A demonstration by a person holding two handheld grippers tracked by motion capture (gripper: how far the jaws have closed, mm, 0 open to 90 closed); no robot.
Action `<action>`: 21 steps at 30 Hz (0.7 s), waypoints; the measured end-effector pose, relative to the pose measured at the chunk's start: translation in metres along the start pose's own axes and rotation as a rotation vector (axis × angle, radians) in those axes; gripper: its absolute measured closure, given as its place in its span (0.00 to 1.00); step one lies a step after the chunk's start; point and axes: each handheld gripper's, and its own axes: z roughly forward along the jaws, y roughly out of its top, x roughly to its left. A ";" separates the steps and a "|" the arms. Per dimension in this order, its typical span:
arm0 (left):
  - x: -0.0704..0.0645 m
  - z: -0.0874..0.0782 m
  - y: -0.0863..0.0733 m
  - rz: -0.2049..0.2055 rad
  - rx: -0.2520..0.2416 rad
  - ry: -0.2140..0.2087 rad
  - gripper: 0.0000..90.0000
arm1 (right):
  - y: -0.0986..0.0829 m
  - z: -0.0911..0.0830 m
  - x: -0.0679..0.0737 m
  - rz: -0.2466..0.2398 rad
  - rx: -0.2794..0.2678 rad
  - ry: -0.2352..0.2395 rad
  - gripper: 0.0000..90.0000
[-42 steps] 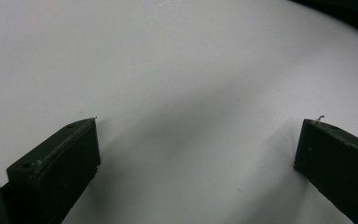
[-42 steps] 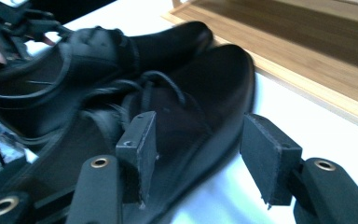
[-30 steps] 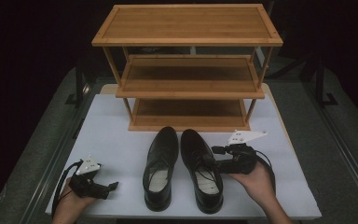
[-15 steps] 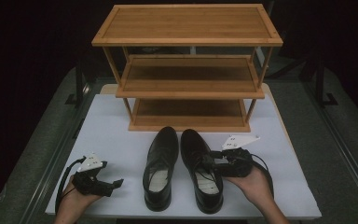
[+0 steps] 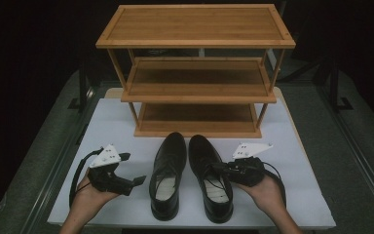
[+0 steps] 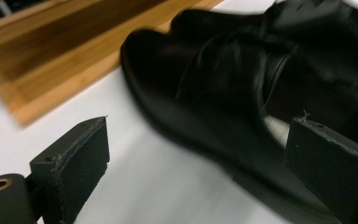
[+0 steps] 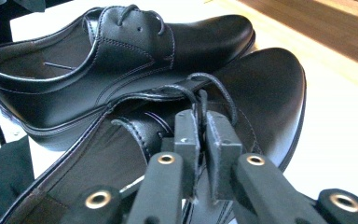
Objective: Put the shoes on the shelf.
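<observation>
Right gripper (image 7: 199, 122): jaws pinched on the lace (image 7: 214, 88) of the right shoe (image 5: 210, 179);
Left gripper (image 5: 135, 181): jaws held wide, left shoe (image 5: 167, 175) just ahead

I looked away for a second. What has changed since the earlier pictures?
The right gripper moved left onto the right shoe and now pinches its lace. The left gripper, open, edged toward the left shoe. Shoes and rack stayed put.
</observation>
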 end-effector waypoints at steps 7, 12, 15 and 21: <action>-0.007 0.015 0.018 0.040 -0.006 -0.074 0.17 | 0.000 0.001 -0.004 0.017 0.001 0.026 0.96; -0.011 0.028 0.026 0.056 -0.007 -0.137 0.32 | -0.001 0.000 -0.005 0.022 -0.002 0.036 0.96; -0.011 0.033 0.031 0.061 -0.012 -0.149 0.37 | -0.001 0.000 -0.005 0.020 -0.002 0.037 0.96; -0.007 0.039 0.034 0.077 -0.003 -0.111 0.45 | -0.001 0.000 -0.006 0.018 -0.003 0.038 0.96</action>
